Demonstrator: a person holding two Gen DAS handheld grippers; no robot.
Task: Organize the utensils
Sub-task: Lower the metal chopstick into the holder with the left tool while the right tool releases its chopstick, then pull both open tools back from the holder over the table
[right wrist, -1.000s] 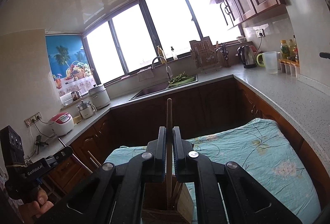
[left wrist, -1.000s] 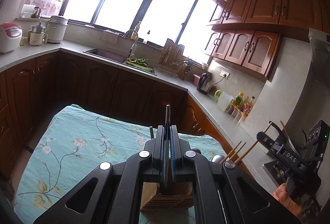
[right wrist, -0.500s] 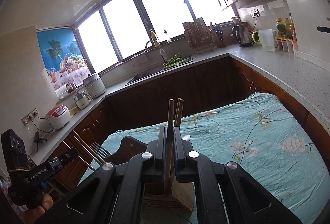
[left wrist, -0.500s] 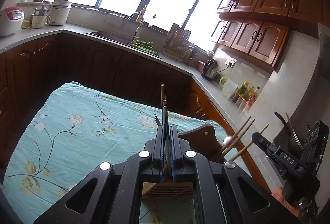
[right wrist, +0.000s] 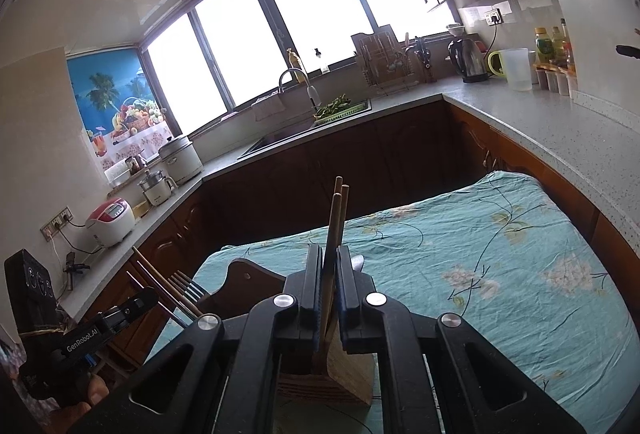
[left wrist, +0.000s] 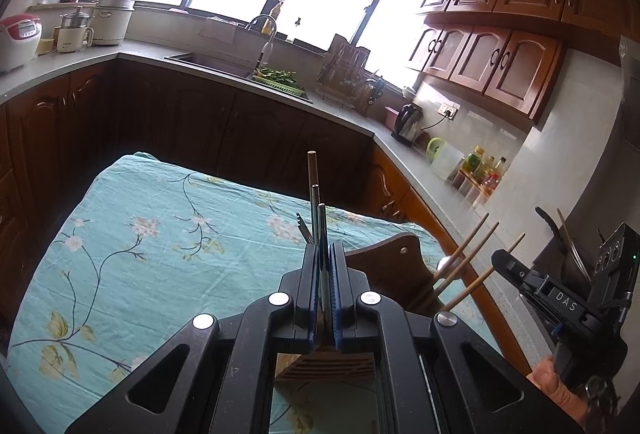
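left wrist view shows the left gripper (left wrist: 325,288) pinching a slim metal utensil (left wrist: 321,234) above the wooden holder (left wrist: 326,366), while the right gripper (right wrist: 330,294) clamps a wooden chopstick (right wrist: 333,234); next, seemingly, lower each into its compartment and release.

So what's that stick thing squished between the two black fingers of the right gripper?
A wooden chopstick, pinched in the right gripper above the wooden holder. The right wrist view shows it.
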